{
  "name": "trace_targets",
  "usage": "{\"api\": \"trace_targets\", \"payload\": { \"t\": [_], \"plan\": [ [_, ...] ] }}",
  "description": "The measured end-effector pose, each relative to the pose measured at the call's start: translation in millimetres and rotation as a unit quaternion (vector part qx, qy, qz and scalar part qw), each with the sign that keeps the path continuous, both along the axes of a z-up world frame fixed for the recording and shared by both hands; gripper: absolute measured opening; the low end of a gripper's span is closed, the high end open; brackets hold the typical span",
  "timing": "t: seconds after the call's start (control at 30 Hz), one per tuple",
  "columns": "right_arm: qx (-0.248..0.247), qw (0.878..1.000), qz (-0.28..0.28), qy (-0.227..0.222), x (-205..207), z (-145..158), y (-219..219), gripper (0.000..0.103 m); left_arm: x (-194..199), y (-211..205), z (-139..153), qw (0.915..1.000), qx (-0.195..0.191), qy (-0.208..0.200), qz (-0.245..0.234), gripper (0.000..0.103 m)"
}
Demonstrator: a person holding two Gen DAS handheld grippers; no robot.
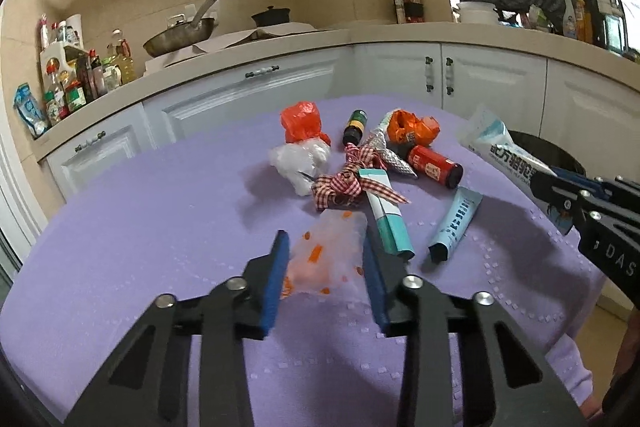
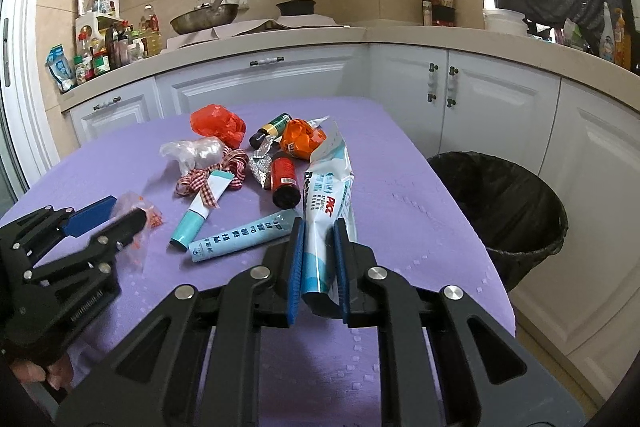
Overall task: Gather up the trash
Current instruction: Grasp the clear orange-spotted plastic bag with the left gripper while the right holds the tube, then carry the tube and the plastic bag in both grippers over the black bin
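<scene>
**Two pieces of trash gripped, most of the pile still on the table**

A purple-clothed table [image 2: 400,163] in a kitchen holds a heap of litter; a black-lined bin [image 2: 500,211] stands on the floor just off its right edge. The right gripper [image 2: 319,259] is clamped on a crumpled white and blue pouch [image 2: 328,183], which juts up and away from it, over the table; the left gripper [image 1: 325,275] has its pads against a clear plastic wrapper with orange specks [image 1: 328,251] at the near left, apparently pinching it. Nothing can be seen inside the bin. Left in the middle of the table: an orange bag [image 1: 302,125], a clear bag [image 1: 300,161], a gingham ribbon [image 1: 344,185], a teal tube [image 1: 386,219], a light blue tube [image 1: 456,223], a red canister [image 1: 434,165], a small dark bottle [image 1: 354,127], a crushed orange packet [image 1: 412,127]; by my reading, the job is barely begun.
</scene>
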State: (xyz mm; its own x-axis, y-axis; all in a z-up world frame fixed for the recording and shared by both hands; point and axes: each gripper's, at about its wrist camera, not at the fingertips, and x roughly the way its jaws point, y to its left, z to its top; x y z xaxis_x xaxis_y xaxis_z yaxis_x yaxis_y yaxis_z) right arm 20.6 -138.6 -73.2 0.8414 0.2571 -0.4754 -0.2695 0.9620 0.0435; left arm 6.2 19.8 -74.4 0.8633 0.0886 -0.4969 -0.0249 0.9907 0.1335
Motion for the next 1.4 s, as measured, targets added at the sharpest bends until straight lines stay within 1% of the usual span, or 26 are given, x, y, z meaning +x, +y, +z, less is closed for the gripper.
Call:
{"api": "trace_targets", "payload": {
  "t": [0.07,0.13,0.17,0.4,0.63,0.8,1.1,1.3,1.4],
  "plan": [
    [0.0,1.0,-0.001,0.0,0.1,0.0,-0.4,0.014,0.2,2.7,0.9,1.0,-0.005,-0.001,0.002,0.027],
    [0.0,1.0,-0.001,-0.001,-0.2,0.1,-0.7,0.014,0.3,5.1,1.8,1.0,-0.009,-0.002,0.003,0.025],
    [0.0,1.0,-0.001,-0.001,-0.2,0.0,-0.7,0.014,0.1,5.3,2.3,0.9999,-0.01,-0.002,0.003,0.021],
    [0.001,1.0,-0.004,-0.007,-1.4,5.1,-3.8,0.014,-3.5,7.4,10.8,0.9997,-0.02,-0.01,0.004,0.017],
    [0.004,1.0,-0.016,-0.014,-0.8,12.3,-13.1,0.014,-7.9,2.4,30.7,0.9989,-0.028,-0.036,-0.001,0.016],
    [0.004,0.999,-0.032,-0.021,2.2,18.8,-24.3,0.014,-0.3,-5.4,43.2,0.9982,-0.028,-0.052,-0.013,0.016],
    [0.001,0.996,-0.075,-0.042,14.2,34.7,-60.7,0.014,33.8,-40.0,63.8,0.9956,-0.043,-0.063,-0.053,0.016],
    [0.003,0.992,-0.115,-0.057,29.8,44.4,-97.9,0.014,55.2,-77.1,75.9,0.993,-0.038,-0.075,-0.083,0.016],
    [0.001,0.989,-0.131,-0.062,39.2,46.6,-115.8,0.014,72.8,-98.5,79.8,0.9917,-0.048,-0.068,-0.098,0.016]
  ]
}}
